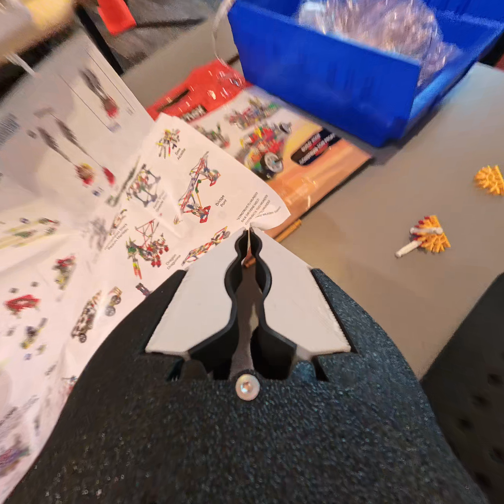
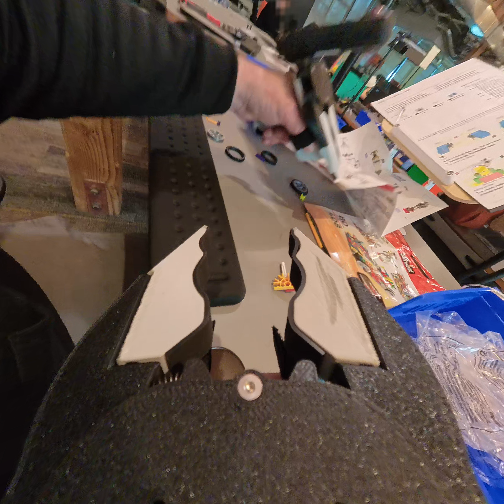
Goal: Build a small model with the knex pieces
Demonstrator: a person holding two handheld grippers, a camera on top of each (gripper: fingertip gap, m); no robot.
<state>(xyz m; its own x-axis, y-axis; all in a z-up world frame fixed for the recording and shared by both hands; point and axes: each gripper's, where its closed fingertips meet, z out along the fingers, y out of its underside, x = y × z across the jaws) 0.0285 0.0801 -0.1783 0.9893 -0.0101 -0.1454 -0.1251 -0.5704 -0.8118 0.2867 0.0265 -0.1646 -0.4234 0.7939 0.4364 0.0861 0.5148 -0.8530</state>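
My left gripper (image 1: pixel 248 230) is shut on the corner of a white printed instruction sheet (image 1: pixel 114 191) with coloured pictures of toy models, holding it lifted above the grey table (image 1: pixel 368 259). In the right wrist view the same left gripper (image 2: pixel 331 136), held by a person's hand (image 2: pixel 261 101) in a dark sleeve, grips that sheet (image 2: pixel 360 155) in the air. My right gripper (image 2: pixel 246 234) is open and empty above the table, with a small yellow connector piece with a white rod (image 2: pixel 283 281) just beyond its right finger.
A blue bin (image 1: pixel 327 71) holds crumpled clear plastic (image 2: pixel 463 381). A printed toy package in plastic (image 1: pixel 286 141) lies on the table. Yellow connector pieces (image 1: pixel 428 234) (image 1: pixel 491 180), black rings (image 2: pixel 234 154) and a small wheel (image 2: pixel 298 186) lie about. A black perforated board (image 2: pixel 191 204) lies on the left. The tips of one gripper are about 25 centimetres away from the tips of the other.
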